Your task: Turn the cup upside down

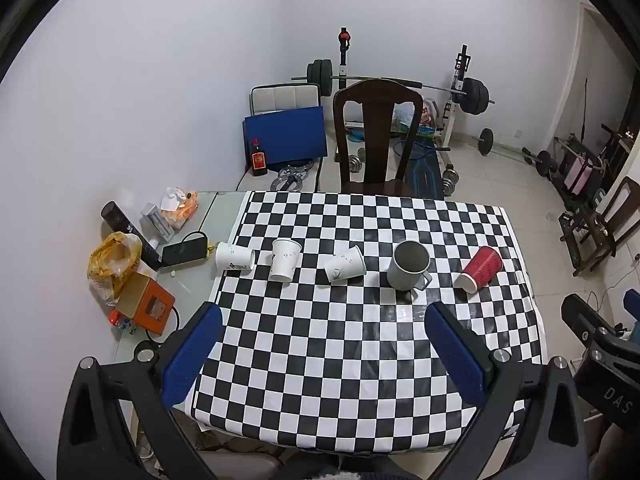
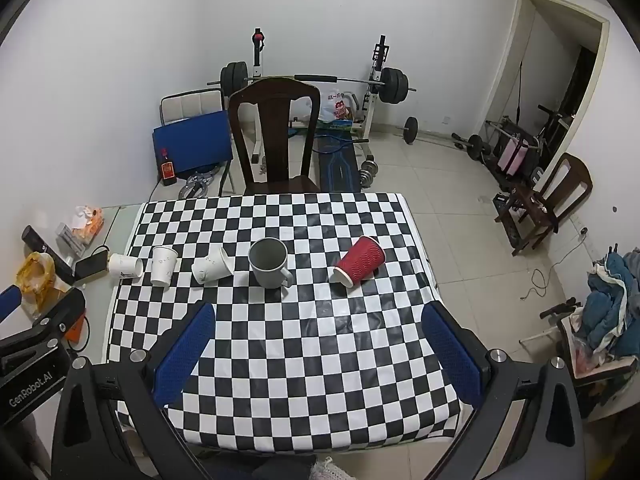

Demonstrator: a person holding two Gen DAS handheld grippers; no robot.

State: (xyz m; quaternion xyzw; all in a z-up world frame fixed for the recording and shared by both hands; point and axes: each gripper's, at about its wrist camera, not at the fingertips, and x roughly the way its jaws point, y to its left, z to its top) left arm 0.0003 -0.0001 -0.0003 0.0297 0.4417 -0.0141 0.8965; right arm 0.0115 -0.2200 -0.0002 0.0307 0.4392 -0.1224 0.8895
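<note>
Left claw (image 1: 322, 316): wide, holding nothing
Right claw (image 2: 318, 316): wide, holding nothing
Mug (image 1: 410, 266): upright on counter (image 1: 320, 360)
Red cup (image 1: 480, 269): on its side

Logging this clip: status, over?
Left gripper and right gripper open, empty. Grey mug upright, untouched. Red cup on its side. Path clear.

walls: plain white (image 1: 160, 60) | floor: pale glossy square tiles (image 2: 460, 208) | furniture: dark wooden high-backed chair (image 1: 378, 136) behind black-and-white checkered tablecloth (image 1: 360, 340); barbell on white rack (image 2: 316, 80) against far wall | doorway: dark opening (image 2: 560, 92), right
</note>
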